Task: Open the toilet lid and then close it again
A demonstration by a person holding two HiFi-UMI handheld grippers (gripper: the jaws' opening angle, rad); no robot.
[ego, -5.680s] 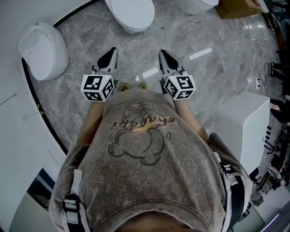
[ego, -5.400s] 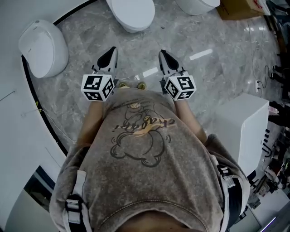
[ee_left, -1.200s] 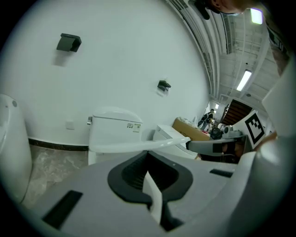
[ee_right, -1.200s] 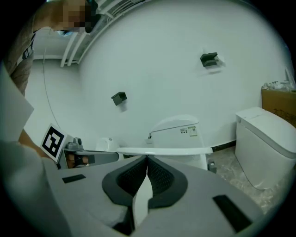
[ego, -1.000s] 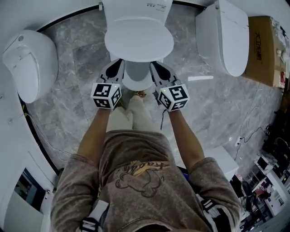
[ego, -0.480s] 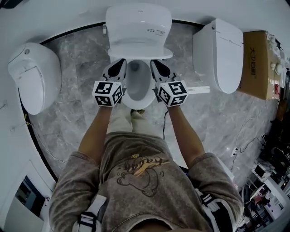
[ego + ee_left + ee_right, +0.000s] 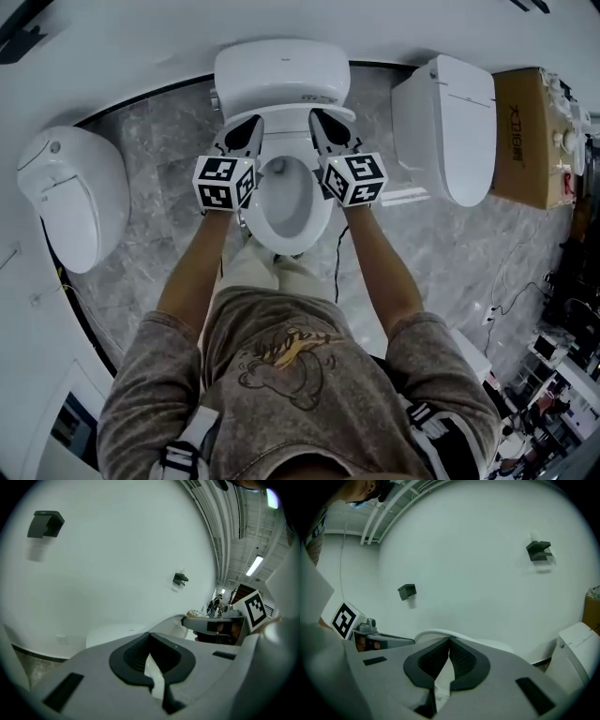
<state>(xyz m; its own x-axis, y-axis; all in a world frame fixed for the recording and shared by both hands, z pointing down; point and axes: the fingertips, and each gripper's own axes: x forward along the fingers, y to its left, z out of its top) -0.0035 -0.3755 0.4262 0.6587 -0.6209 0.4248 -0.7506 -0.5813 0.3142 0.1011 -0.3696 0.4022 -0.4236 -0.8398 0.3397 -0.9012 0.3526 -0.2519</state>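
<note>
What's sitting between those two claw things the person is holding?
The head view shows the open toilet bowl between the left gripper and the right gripper, its lid lifted.

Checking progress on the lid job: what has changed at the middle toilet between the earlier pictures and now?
The lid has swung up, from half raised a second ago to upright at the back, baring the bowl. The left gripper and right gripper went forward with it, one at each side. Both stayed shut; the left toilet and right toilet stayed closed.
</note>
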